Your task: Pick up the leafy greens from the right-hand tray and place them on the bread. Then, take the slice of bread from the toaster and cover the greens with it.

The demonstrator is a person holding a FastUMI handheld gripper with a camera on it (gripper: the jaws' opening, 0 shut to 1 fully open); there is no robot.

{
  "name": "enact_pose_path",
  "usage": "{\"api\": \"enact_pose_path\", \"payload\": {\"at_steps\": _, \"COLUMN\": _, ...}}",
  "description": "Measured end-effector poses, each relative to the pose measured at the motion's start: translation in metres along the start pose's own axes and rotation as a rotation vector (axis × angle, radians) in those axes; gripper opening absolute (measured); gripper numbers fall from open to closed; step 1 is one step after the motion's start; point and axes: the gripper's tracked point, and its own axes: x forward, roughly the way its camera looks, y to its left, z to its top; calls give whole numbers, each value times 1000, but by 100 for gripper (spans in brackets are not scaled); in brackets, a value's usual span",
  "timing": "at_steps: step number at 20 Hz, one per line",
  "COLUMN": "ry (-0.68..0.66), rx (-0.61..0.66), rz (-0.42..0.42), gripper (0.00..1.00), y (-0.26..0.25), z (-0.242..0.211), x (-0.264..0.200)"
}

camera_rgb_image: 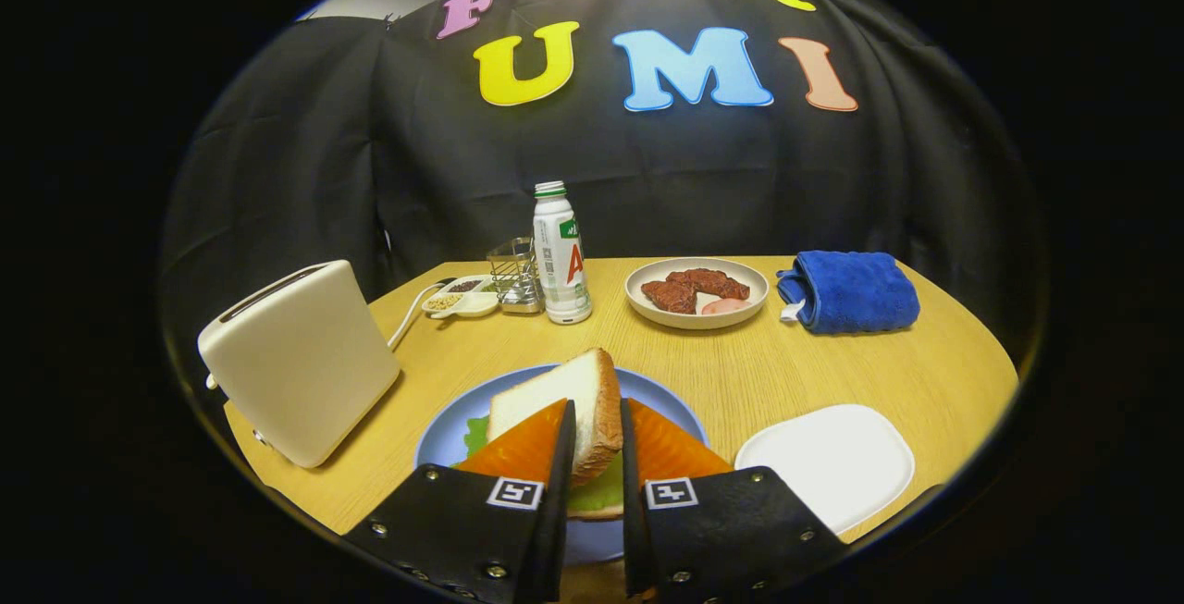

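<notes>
In the gripper view, the gripper (597, 442) has its jaws drawn narrow around a slice of bread (566, 400), one on each face, holding it upright on edge over the blue plate (444, 442). Under the slice, on the plate, leafy greens (599, 495) lie on what looks like a lower slice, so the greens seem already placed and the covering step is under way. The toaster (301, 359) stands left of the plate, its slot apparently empty. The white tray (832, 461) sits right of the plate, bare. Beyond the plate are a bottle (561, 252), a dish of meat (696, 292) and a blue cloth (849, 291) on the desk (832, 373).

The risk, as a judgement: the slice stands on edge, so if released now it could topple off-centre, drag the greens aside, or slide off the plate. It likely needs tilting flat first.
</notes>
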Motion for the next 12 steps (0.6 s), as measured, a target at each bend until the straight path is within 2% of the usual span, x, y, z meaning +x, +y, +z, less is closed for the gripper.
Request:
{"api": "enact_pose_path", "payload": {"at_steps": 2, "ry": 33, "rx": -20, "rz": 2, "gripper": 37, "y": -5, "z": -10, "x": 4}}
{"api": "enact_pose_path", "payload": {"at_steps": 4, "ry": 67, "rx": -20, "rz": 34, "gripper": 37, "y": -3, "z": -21, "x": 5}}
{"api": "enact_pose_path", "payload": {"at_steps": 6, "ry": 48, "rx": -21, "rz": 43, "gripper": 37, "y": -5, "z": -19, "x": 5}}
{"api": "enact_pose_path", "payload": {"at_steps": 12, "ry": -97, "rx": -49, "rz": 42, "gripper": 37, "y": -30, "z": 26, "x": -12}}
